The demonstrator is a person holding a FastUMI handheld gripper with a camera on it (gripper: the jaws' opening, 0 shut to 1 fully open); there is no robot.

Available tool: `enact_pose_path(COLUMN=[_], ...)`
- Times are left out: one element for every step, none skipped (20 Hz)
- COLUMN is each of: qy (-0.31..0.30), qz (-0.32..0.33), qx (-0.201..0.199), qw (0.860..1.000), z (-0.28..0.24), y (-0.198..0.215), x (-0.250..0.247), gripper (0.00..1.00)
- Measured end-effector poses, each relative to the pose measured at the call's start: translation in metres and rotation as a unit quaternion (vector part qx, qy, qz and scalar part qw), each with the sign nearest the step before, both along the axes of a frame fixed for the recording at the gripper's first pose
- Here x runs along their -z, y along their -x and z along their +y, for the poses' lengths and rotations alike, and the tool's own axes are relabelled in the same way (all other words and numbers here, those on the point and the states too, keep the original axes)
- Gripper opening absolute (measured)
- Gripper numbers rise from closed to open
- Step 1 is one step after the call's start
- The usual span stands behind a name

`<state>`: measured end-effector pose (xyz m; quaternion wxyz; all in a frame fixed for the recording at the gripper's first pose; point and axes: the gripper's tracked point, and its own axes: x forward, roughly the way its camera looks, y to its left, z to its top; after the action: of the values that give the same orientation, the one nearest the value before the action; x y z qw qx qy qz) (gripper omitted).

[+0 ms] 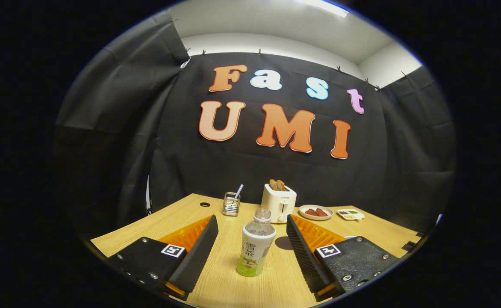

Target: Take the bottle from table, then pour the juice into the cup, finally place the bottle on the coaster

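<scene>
Your gripper [250,239] was spread wide, w/ both fingers apart and nothing held. The bottle [255,246] stood upright on the table [178,218] between the two fingers, about in the middle, not touching either one; there was free wood on both sides of it. Its cap looked clear and its label pale green.

Just behind the bottle, next to the inner side of your right finger, a dark round coaster [284,243] lay flat on the wood, partly hidden by that finger. Something pale showed just past your right finger tip, too hidden to say what it was.

Beyond the fingers, near the back edge, stood a white toaster [278,202] w/ two slices in its slots. Left of it was a small glass holder [231,204] w/ a stick or straw inside. Right of the toaster you had a plate [316,212] w/ reddish pieces, then a small dish [351,214] beside it.

Between the bottle and the toaster the wood was free. A round cable hole [204,204] sat near the table's back left corner. The table's left edge ran close past your left finger.
</scene>
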<state>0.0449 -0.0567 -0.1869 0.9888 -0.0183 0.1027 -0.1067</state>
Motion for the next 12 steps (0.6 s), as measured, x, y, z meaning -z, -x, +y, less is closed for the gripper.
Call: enact_pose_path(qy=[-0.005,-0.008,-0.01,-0.01,-0.008,-0.004,-0.002,0.0,0.001,0.0,-0.003,-0.007], qz=[0.007,0.016,0.027,0.036,0.046,0.055,0.064,0.069,0.075,0.08,0.084,0.089], qx=[0.002,0.004,0.005,0.004,0.005,0.007,0.009,0.01,0.012,0.012,0.013,0.012], qw=[1.0,1.0,1.0,0.999,0.999,0.998,0.998,0.998,0.997,0.997,0.996,0.996], z=[-0.002,-0.005,-0.006,-0.008,-0.008,-0.011,-0.013,-0.014,-0.017,-0.018,-0.018,-0.018], y=[-0.004,-0.005,-0.008,-0.01,-0.011,-0.013,-0.015,-0.017,-0.02,-0.022,-0.025,-0.027], x=[0.01,0.022,0.032,0.042,0.051,0.059,0.067,0.074,0.082,0.088,0.094,0.1], gripper=[0.96,0.96,0.96,0.96,0.96,0.96,0.96,0.96,0.96,0.95,0.95,0.95])
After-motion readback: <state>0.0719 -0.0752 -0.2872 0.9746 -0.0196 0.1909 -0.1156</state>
